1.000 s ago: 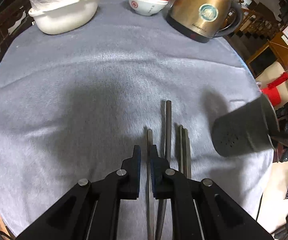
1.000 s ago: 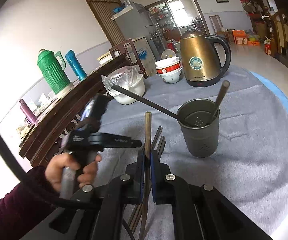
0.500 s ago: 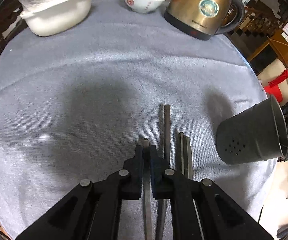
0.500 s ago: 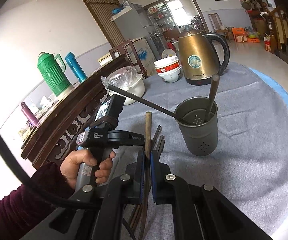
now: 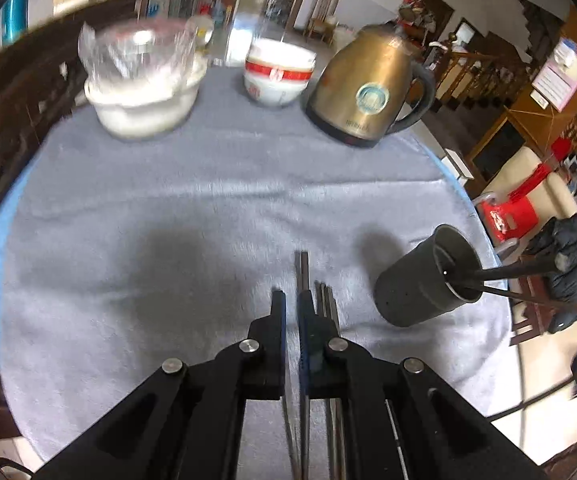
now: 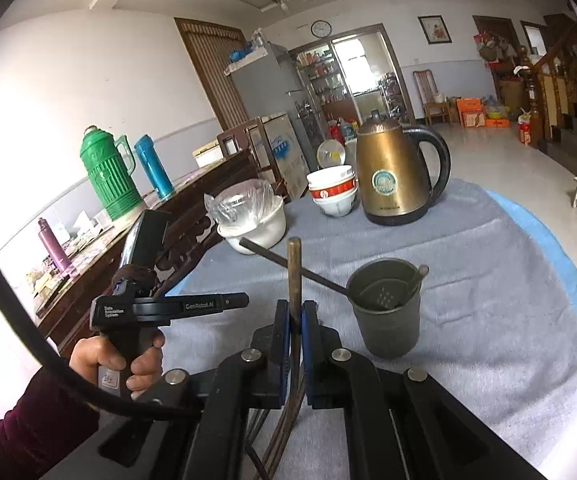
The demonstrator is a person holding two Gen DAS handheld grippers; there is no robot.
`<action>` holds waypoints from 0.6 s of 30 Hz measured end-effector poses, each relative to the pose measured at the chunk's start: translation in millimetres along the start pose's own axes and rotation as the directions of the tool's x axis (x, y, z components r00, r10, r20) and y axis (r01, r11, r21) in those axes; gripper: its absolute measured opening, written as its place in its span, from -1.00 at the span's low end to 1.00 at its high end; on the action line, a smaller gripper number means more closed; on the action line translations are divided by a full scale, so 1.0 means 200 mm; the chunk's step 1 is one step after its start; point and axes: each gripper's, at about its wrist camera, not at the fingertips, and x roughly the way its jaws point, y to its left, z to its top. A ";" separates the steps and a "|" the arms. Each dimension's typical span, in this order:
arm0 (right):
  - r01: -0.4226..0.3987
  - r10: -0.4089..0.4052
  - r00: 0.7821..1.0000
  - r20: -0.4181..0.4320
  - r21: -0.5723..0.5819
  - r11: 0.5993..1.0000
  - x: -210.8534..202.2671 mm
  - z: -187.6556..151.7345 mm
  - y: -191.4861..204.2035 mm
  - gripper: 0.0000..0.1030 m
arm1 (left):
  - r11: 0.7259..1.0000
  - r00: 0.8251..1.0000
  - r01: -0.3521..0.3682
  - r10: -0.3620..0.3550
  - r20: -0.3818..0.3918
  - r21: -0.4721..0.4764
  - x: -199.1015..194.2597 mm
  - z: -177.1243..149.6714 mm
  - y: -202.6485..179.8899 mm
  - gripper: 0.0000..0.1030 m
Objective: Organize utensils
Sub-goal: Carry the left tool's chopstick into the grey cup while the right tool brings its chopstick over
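Left wrist view: left gripper (image 5: 292, 300) has lifted off the cloth since half a second ago, fingers narrow, pinching a chopstick (image 5: 293, 432). Right gripper (image 6: 295, 316) clamps another chopstick (image 6: 294, 268); holder (image 6: 386, 312) right, next drop-in.

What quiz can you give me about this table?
1. True or false: the kettle stands upright.
2. How many chopsticks stand in the cup? A) one B) two C) five
3. Fill in: the right gripper is shut on a ____.

Key: 1 true; 2 B; 3 a brown chopstick, held pointing up.
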 end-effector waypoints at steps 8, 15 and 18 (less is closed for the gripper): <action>0.003 -0.003 1.000 -0.011 -0.025 1.000 0.01 -0.02 0.02 -0.88 | 0.998 0.985 -0.015 0.004 -0.175 -0.066 0.39 0.00 0.02 -0.84; 0.002 -0.002 1.000 -0.017 -0.003 1.000 0.01 -0.02 -0.04 -0.88 | 0.995 0.976 -0.052 0.033 -0.217 -0.086 0.53 0.01 0.00 -0.68; -0.001 0.001 1.000 -0.020 0.009 1.000 0.02 -0.02 -0.06 -0.88 | 0.995 0.978 -0.057 0.039 -0.206 -0.084 0.54 0.01 0.01 -0.68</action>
